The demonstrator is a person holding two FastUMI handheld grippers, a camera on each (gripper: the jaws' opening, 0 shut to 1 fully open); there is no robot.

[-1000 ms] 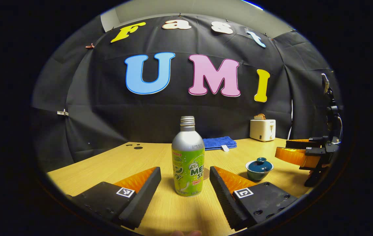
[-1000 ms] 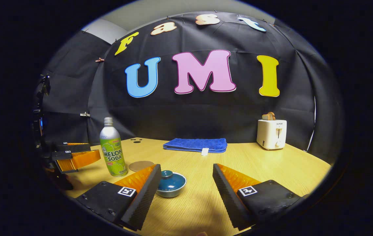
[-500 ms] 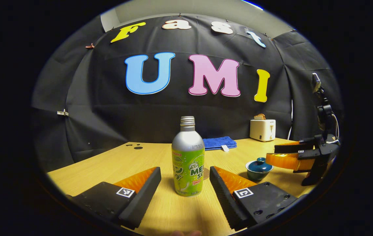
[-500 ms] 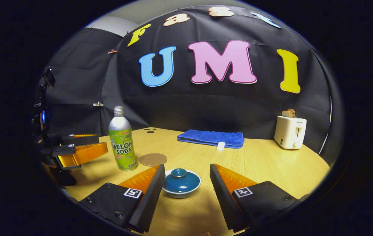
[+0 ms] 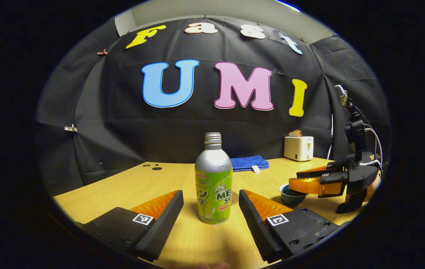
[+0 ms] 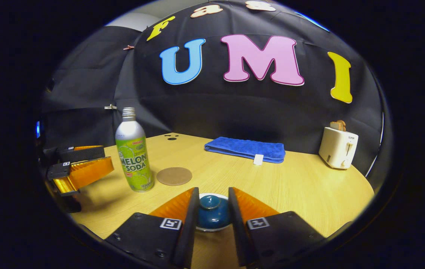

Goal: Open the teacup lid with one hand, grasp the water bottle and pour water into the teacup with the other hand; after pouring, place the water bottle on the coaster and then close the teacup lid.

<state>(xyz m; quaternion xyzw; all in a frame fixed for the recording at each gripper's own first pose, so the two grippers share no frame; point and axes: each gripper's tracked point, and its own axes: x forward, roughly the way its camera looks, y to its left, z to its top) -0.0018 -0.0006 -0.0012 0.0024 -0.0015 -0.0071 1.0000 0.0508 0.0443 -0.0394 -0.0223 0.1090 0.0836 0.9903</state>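
Right gripper [image 6: 212,213] over the teacup [image 6: 212,226]; left gripper [image 5: 210,209] facing the water bottle [image 5: 213,183].

The teacup sits near the bench's [image 6: 309,194] front edge with its lid [image 6: 212,209] on. The right gripper's fingers flank the lid knob closely on both sides; whether they press it cannot be told. The water bottle stands upright, uncapped, between the left gripper's widely parted fingers, touching neither. The coaster [image 6: 174,176] lies flat just beside the bottle. A blue towel [image 6: 246,149] and toaster [image 6: 337,147] stand along the far edge.
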